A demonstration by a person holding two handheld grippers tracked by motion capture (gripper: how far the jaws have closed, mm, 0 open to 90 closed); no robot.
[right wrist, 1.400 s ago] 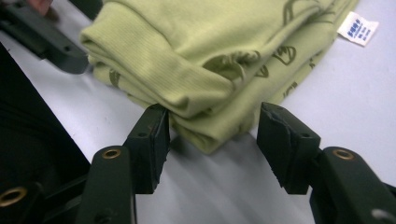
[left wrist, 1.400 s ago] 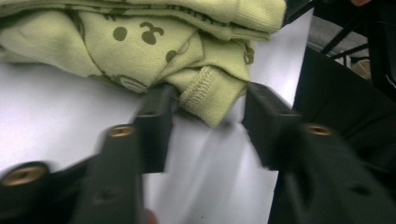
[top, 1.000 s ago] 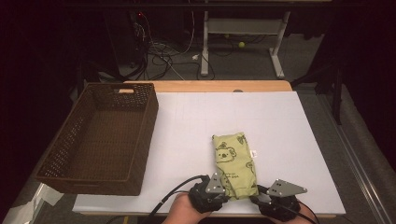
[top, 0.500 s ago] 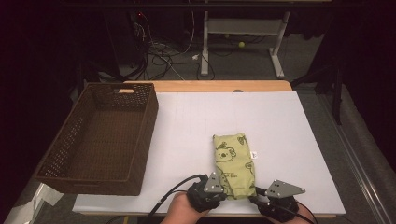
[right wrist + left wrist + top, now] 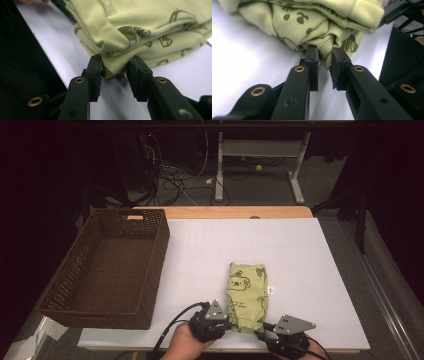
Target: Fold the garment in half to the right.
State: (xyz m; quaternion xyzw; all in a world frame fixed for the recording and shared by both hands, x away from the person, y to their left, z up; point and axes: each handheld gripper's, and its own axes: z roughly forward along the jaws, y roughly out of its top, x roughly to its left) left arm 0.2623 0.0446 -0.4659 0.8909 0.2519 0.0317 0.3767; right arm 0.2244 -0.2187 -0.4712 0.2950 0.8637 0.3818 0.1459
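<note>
Both grippers just closed in, left gripper [image 5: 325,57] and right gripper [image 5: 115,65] pinching the cloth [image 5: 246,296] at the table's near edge; lift evenly.

Both tongs' jaws just closing on the folded green cloth [image 5: 247,296], left tongs [image 5: 223,322] shifted slightly.

matt knit cloth garment [image 5: 246,296]; woven, seemingly wicker basket [image 5: 107,270]; smooth table [image 5: 310,265].

A brown wicker basket [image 5: 107,270] sits on the white table [image 5: 300,250].
</note>
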